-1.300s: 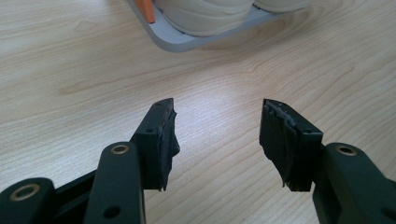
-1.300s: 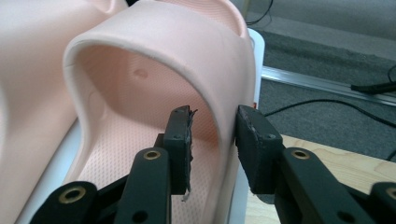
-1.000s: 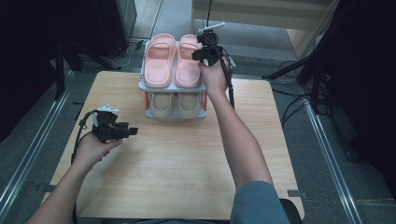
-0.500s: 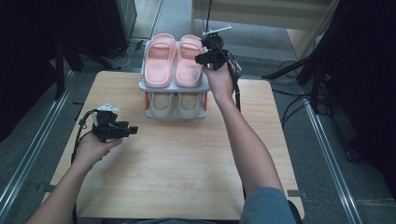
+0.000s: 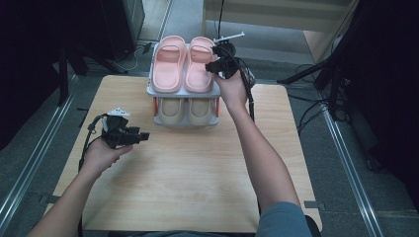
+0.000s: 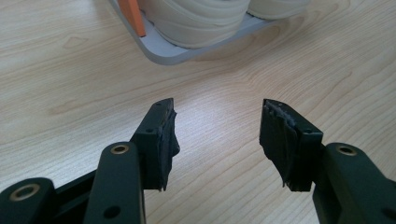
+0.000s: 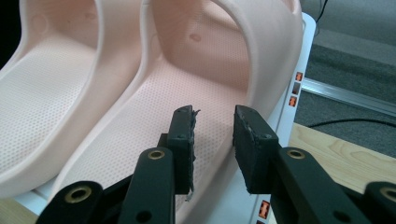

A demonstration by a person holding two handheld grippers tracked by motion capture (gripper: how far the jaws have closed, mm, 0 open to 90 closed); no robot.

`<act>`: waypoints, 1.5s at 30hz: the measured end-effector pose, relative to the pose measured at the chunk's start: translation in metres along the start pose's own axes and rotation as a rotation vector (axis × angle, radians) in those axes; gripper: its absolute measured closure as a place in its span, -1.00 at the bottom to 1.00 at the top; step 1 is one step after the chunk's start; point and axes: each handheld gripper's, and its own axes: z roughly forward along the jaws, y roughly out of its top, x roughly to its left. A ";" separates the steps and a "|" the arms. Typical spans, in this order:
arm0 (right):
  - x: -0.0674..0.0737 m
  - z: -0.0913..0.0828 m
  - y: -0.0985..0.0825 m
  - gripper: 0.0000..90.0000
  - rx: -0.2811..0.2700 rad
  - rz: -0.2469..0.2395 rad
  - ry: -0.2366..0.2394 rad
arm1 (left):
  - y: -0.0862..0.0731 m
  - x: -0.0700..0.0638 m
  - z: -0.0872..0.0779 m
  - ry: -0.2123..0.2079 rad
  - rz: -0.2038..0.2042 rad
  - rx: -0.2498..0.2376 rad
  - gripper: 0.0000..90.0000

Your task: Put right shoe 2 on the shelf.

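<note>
High view: two-tier shoe rack [image 5: 184, 92] at table's [image 5: 188, 177] far edge; pink slipper [image 5: 199, 64] on rack's top shelf; right gripper [image 5: 217, 65] at its outer edge, jaws just narrowed, rim [image 7: 219, 135] between, grip unconfirmed; thin rim may slip out; left gripper [image 5: 141, 135] gaping, empty, left of rack.

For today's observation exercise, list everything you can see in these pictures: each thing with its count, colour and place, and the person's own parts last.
Pink slippers: two, pink, side by side on the rack's top shelf.
Beige slippers: two, cream-beige, side by side on the lower shelf.
Shoe rack: one, pale grey with orange posts, at the table's far edge.
Table: one, light wood.
Cables: several, black, on the grey floor to the right.
Left gripper: one, black, open over bare table, nothing between its jaws.
Right gripper: one, black, at the right-hand pink slipper's outer edge; jaws have just been closing, with a gap left and the pads not yet pressing.
Forearms: two, coming in from the bottom; blue-grey sleeve on the right.
</note>
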 end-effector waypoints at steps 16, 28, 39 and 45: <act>-0.005 0.007 0.000 0.67 -0.016 0.048 -0.023 | 0.000 0.000 0.002 -0.005 -0.003 0.012 0.01; -0.001 0.003 -0.001 0.59 -0.014 0.013 -0.012 | 0.000 0.000 0.002 -0.005 -0.004 0.011 0.01; 0.004 -0.020 -0.018 0.59 -0.039 -0.029 0.078 | 0.000 0.000 0.000 -0.004 0.007 0.005 0.01; 0.005 -0.039 -0.033 0.58 -0.070 -0.064 0.130 | 0.000 0.000 0.000 -0.003 -0.005 -0.001 0.01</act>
